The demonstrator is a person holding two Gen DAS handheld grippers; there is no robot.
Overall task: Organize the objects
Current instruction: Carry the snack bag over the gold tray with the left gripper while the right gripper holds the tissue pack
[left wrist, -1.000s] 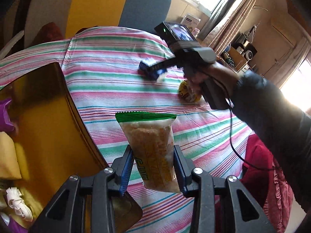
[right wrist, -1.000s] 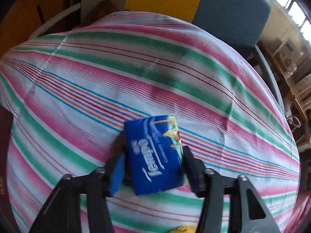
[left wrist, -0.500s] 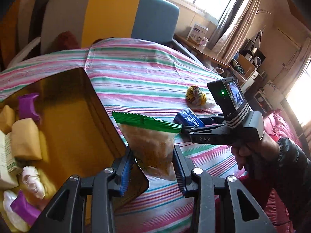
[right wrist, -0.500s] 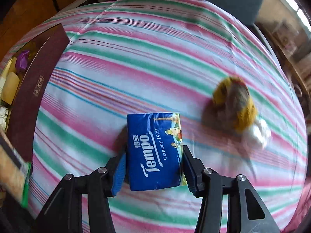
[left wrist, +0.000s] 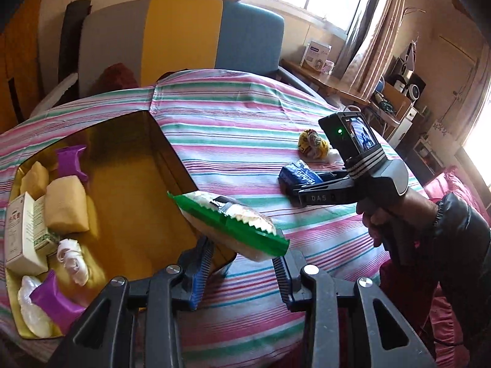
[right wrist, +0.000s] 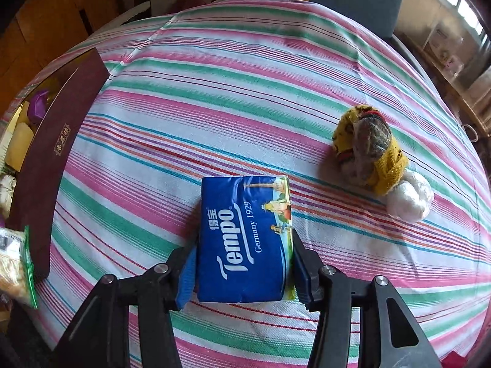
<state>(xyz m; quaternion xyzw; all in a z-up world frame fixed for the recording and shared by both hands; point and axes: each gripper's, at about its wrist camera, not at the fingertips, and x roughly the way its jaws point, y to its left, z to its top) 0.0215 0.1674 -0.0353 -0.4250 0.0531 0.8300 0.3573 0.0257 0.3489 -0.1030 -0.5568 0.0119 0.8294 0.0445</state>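
My left gripper (left wrist: 242, 271) is shut on a clear snack bag (left wrist: 233, 224) with a green sealed top, which leans back toward the camera. It hangs over the near corner of an open gold-lined box (left wrist: 129, 190). My right gripper (right wrist: 244, 273) is shut on a blue Tempo tissue pack (right wrist: 245, 239), held low over the striped tablecloth (right wrist: 214, 76). The left wrist view shows that pack (left wrist: 299, 174) to the right of the box. The snack bag (right wrist: 13, 263) also shows at the left edge of the right wrist view.
The box holds several items: beige packets, purple wrappers, a white carton (left wrist: 21, 233). Its maroon wall (right wrist: 55, 141) faces the right gripper. A yellow knitted toy (right wrist: 368, 150) and a white plastic wad (right wrist: 408, 196) lie on the cloth. A chair (left wrist: 184, 33) stands behind the table.
The left gripper swung toward the box, showing more of its inside, and the snack bag tipped back toward the camera. The right gripper carried the tissue pack across the table, past the toy, then stopped.
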